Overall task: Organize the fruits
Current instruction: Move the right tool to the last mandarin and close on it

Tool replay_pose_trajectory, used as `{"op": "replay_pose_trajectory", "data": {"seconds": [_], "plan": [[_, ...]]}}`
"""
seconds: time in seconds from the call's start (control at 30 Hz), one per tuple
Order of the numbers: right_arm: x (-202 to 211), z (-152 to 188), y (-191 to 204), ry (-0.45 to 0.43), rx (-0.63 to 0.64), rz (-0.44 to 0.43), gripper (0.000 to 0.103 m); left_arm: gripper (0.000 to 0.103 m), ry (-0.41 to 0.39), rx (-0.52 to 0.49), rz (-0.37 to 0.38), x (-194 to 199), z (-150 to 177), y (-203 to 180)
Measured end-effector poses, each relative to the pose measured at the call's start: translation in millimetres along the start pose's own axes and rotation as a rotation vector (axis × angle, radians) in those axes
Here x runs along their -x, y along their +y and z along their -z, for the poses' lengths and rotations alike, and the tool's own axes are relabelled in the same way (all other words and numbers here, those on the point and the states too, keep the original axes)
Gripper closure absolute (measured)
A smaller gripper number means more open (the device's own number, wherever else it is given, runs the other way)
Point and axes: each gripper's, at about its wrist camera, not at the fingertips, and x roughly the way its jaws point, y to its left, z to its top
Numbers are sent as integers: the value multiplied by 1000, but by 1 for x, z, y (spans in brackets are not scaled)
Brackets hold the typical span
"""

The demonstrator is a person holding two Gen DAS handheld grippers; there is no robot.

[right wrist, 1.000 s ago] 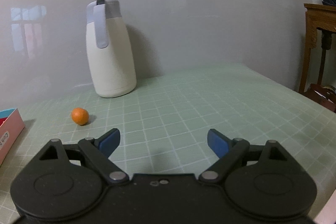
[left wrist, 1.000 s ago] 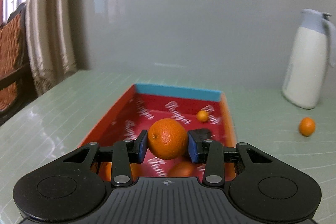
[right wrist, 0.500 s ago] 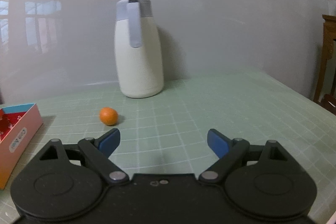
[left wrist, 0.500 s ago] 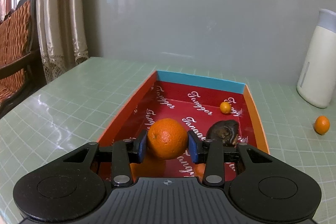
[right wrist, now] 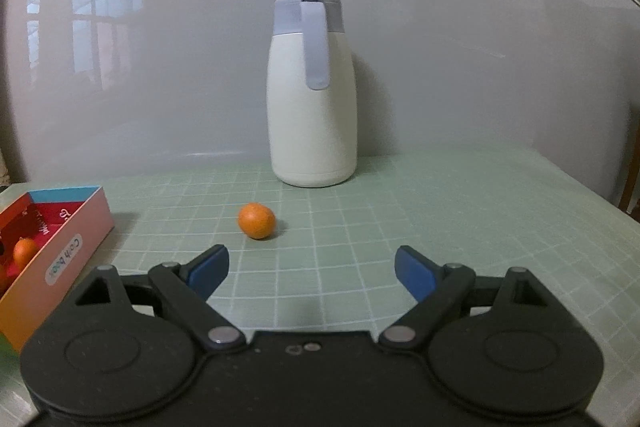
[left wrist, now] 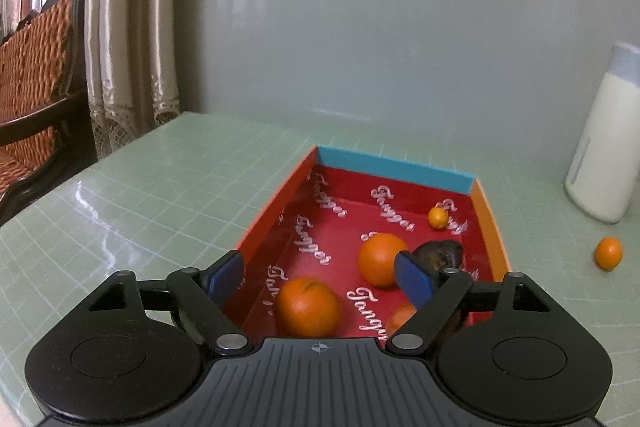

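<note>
My left gripper (left wrist: 320,277) hangs over the near end of a red box (left wrist: 486,223) on the green gridded table (left wrist: 168,187); its jaws have just been opening and now stand wide, gripping nothing. Below them an orange (left wrist: 307,306) lies in the box at 6 o'clock, a second orange (left wrist: 378,259) at 2 o'clock from it, beside a dark fruit (left wrist: 438,254). My right gripper (right wrist: 311,271) also has its jaws wide and empty. A small orange (right wrist: 256,220) sits alone on the table at 11 o'clock from them, before a white jug (right wrist: 313,107).
</note>
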Motion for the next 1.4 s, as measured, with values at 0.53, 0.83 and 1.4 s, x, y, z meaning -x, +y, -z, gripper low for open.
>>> {"op": "replay_pose_trajectory", "data": {"seconds": [0.53,0.83,1.4], "plan": [[-19,-1,46,19,51,-61,13,12,-124,55,-114,65,21,64],[-35,-4,60,26,64,-61,13,11,-117,113,-173,72,42,94],[-82,-16,85,44,136,-40,13,10,-163,70,-223,81,58,107]]}}
